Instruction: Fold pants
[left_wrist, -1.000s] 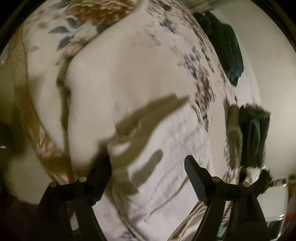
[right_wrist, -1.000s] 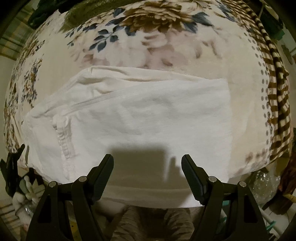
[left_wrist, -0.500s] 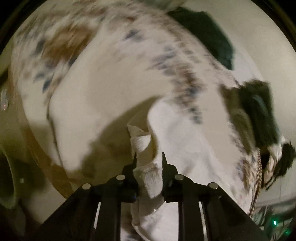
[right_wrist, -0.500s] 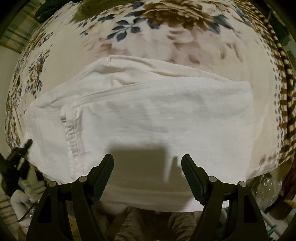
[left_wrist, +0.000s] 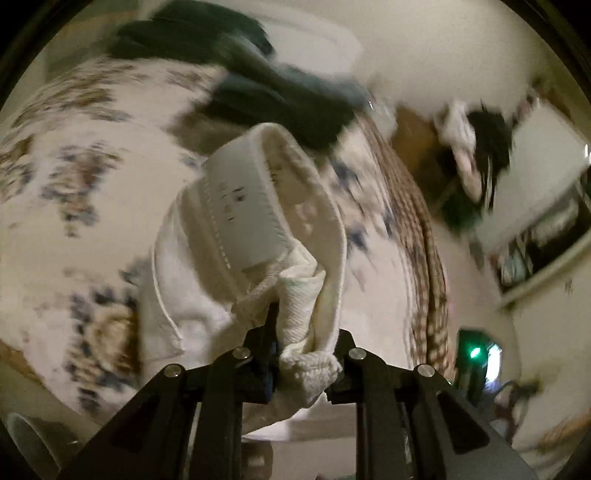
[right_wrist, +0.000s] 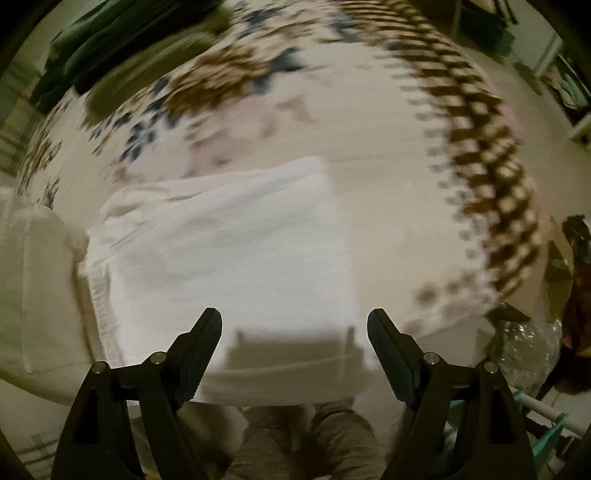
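Two grippers were at work over the bed (right_wrist: 388, 177), which was covered by a floral spread. Left gripper (left_wrist: 304, 354): jaws clenched on a bunched fold of the white pants (left_wrist: 258, 206), waistband end, with the inner band and its label showing as the cloth hung up off the bed. Picture badly blurred, so the hand was in quick motion. Right gripper (right_wrist: 294, 332): jaws spread wide, nothing between them, hovering above the part of the pants (right_wrist: 229, 258) that lay flat on the bed, near its right-hand edge. Dark green clothing (left_wrist: 258, 81) sat piled at the far side, well apart.

Step in hand, as I judged it: carrying the waistband end over to lay it across the flat half. Fold not yet landed.

Next move would call for bringing the lifted end down square with the far edge, the right gripper ready to pin or smooth the lower layer so it would not drag.
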